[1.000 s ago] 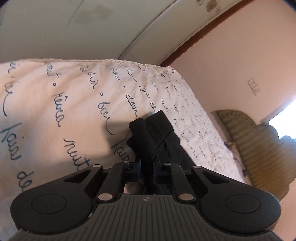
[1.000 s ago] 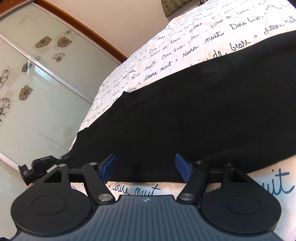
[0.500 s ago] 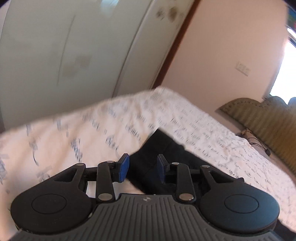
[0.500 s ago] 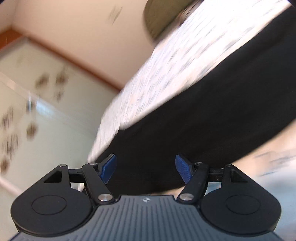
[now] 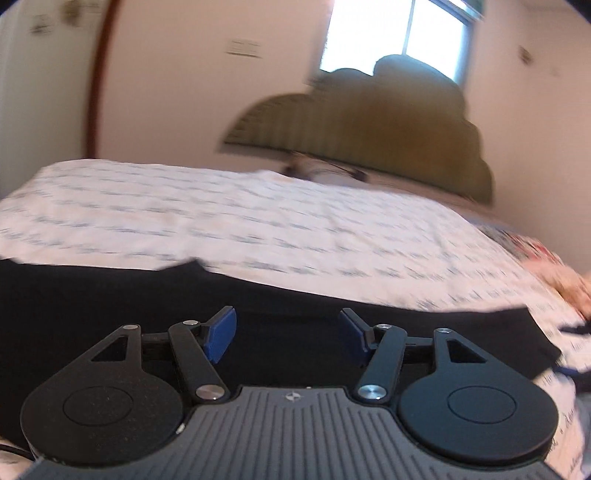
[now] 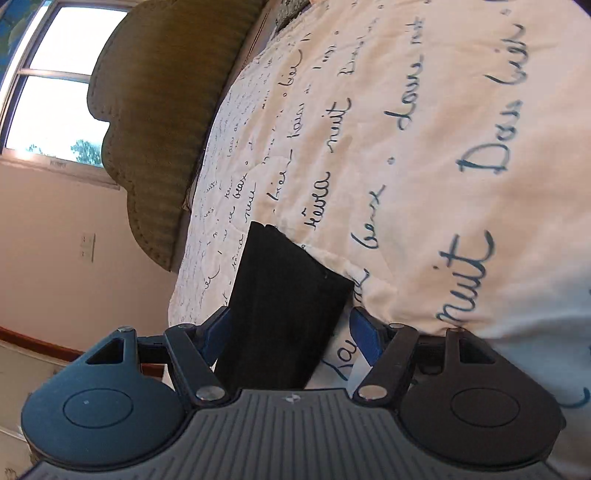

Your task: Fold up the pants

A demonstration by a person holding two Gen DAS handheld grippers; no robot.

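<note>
The black pants [image 5: 110, 306] lie flat across the near part of the bed in the left wrist view, a long dark band from left to right. My left gripper [image 5: 288, 338] is open and empty just above them. In the right wrist view the pants [image 6: 284, 306] show as a narrow folded black strip running away between the blue pads. My right gripper [image 6: 291, 338] is open around that strip, with the left pad close to the cloth and not closed on it.
The bed has a white cover with dark script [image 5: 258, 229], also seen in the right wrist view [image 6: 443, 147]. An olive padded headboard [image 5: 362, 140] stands under a window [image 5: 399, 33]. Something pink [image 5: 569, 280] lies at the bed's right edge.
My left gripper let go of the bunched pants, opened wide and swung round toward the headboard. My right gripper stayed open and turned, so the pants now run lengthwise between its pads.
</note>
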